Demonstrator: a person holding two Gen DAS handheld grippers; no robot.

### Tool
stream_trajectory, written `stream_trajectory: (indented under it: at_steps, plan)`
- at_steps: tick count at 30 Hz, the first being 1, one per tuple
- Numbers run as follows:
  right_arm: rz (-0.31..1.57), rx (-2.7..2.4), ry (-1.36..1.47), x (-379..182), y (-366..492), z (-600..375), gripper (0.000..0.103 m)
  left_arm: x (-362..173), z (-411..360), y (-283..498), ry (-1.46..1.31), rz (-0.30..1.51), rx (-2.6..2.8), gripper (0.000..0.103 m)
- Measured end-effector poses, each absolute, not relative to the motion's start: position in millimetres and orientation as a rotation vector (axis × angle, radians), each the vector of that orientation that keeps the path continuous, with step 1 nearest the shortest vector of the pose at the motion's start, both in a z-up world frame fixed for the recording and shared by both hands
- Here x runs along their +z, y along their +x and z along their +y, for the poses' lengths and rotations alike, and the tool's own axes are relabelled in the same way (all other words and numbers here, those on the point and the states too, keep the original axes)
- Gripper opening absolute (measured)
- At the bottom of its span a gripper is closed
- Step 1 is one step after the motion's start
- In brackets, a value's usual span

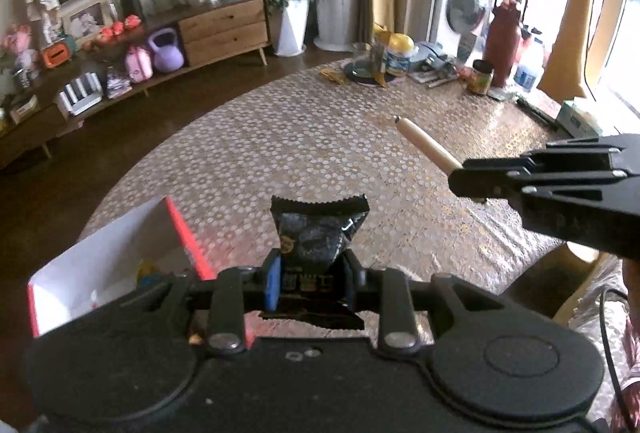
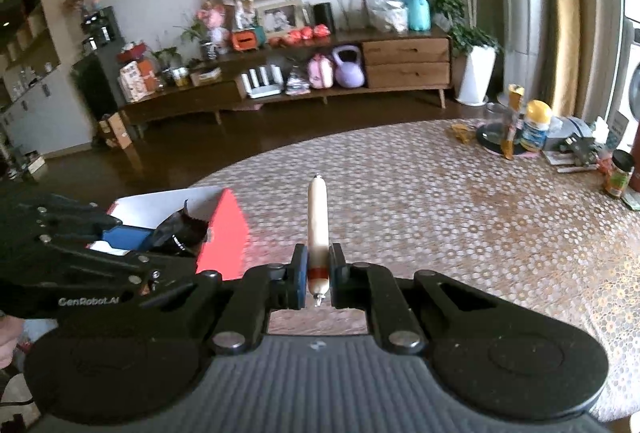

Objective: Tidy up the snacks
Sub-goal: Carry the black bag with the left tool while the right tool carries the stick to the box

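My left gripper [image 1: 312,281] is shut on a black snack packet [image 1: 318,229] and holds it above the table, just right of a red and white box [image 1: 96,269]. My right gripper [image 2: 318,273] is shut on a pale sausage stick [image 2: 317,217] that points forward over the table. In the left wrist view the right gripper [image 1: 468,179] shows at the right with the sausage stick [image 1: 424,145] poking out. In the right wrist view the left gripper [image 2: 160,237] holds the packet [image 2: 178,229] over the open box [image 2: 224,233]. Some snacks lie inside the box.
The table [image 2: 440,213] has a gold patterned cloth. At its far right stand a plate [image 2: 496,137], a yellow-lidded jar [image 2: 534,129], a small dark jar [image 2: 618,173] and a red flask [image 1: 502,45]. A wooden sideboard [image 2: 320,81] stands beyond the floor.
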State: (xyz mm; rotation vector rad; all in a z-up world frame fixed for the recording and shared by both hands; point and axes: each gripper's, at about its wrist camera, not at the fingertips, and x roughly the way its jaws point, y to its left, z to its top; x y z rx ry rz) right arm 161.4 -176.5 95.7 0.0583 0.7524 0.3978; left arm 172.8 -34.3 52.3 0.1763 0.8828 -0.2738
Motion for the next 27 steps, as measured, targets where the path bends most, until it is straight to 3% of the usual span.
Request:
stream_trajectory:
  at_steps: [12, 27]
  plan:
    - [0.743, 0.521, 0.042, 103, 122, -86, 0.01, 59, 50, 127, 0.103, 0.84, -0.161, 0.027]
    - [0.829, 0.61, 0.006, 55, 149, 30, 0.01, 24, 159, 146, 0.053, 0.854, 0.024, 0.028]
